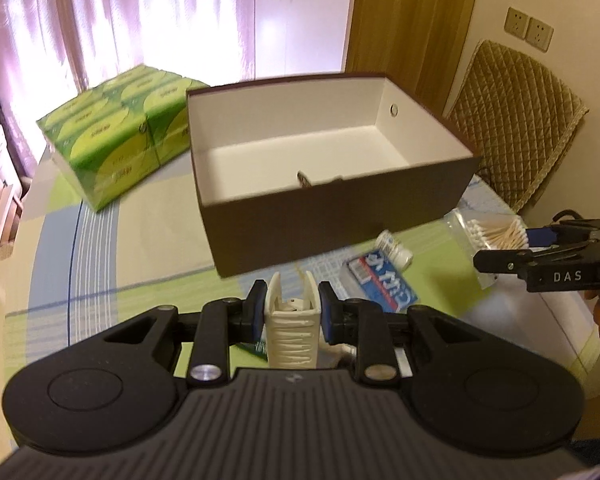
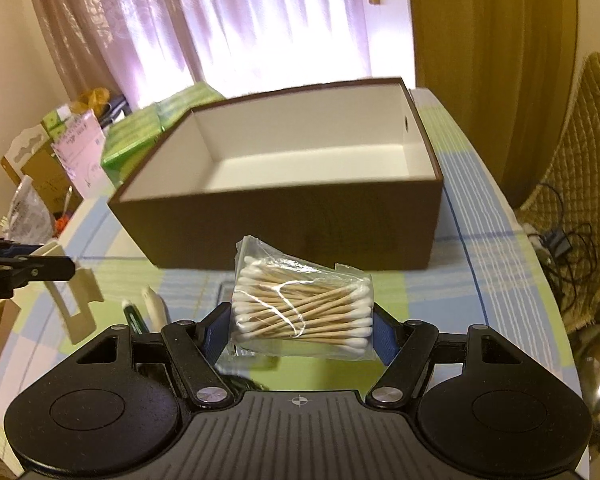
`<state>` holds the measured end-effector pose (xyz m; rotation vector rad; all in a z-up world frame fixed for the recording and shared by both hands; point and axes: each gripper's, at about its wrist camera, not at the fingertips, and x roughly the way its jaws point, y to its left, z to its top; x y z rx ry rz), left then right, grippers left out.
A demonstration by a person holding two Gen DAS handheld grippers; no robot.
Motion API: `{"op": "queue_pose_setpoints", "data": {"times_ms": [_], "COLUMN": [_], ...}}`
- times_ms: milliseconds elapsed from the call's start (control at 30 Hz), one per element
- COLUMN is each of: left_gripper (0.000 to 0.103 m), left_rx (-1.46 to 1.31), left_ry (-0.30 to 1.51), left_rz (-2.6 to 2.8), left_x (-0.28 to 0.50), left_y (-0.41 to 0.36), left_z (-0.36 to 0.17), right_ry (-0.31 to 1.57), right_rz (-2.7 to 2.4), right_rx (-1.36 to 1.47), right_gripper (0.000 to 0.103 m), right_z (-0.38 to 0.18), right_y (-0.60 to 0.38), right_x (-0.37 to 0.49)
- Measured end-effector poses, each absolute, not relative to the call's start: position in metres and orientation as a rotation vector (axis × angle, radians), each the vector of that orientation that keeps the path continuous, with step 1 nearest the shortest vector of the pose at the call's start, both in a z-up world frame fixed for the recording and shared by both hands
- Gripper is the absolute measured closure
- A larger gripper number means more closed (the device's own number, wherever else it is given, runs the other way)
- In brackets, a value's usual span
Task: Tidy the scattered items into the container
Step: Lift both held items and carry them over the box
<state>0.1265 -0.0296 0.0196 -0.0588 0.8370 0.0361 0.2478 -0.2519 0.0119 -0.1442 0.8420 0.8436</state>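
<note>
Left wrist view: the left claw pinches a cream hair clip short of the box on the table. It should clear the near wall before letting go. A tissue pack and a small bottle lie loose.

Right wrist view: the right claw clamps a clear bag of cotton swabs, wooden sticks with white tips. It should carry the bag over the brown, white-lined box.

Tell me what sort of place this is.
Most likely a room in a home, a dining or living area. Sheer curtains hang over a bright window, a checked cloth covers the table, and a chair with a quilted cover stands beside it under wall sockets.
</note>
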Motion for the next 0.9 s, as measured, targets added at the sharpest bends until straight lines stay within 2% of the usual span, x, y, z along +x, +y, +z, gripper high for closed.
{"op": "queue_pose_setpoints", "data": {"times_ms": [567, 733, 900], "left_gripper": [0.081, 0.081, 0.081], "left_rx": [-0.001, -0.022, -0.059], "left_ry": [0.69, 0.696, 0.792], "left_rz": [0.014, 0.019, 0.032], "left_x": [0.212, 0.248, 0.287], "left_y": [-0.017, -0.007, 0.001], "left_z": [0.068, 0.062, 0.029], "right_ry": [0.715, 0.726, 0.798], "right_rz": [0.891, 0.879, 0.861], "right_rx": [-0.098, -0.115, -0.176], "right_gripper": [0.031, 0.031, 0.031], "right_z": [0.054, 0.042, 0.012], "right_y": [-0.204, -0.18, -0.158], "right_x": [0.321, 0.349, 0.37]}}
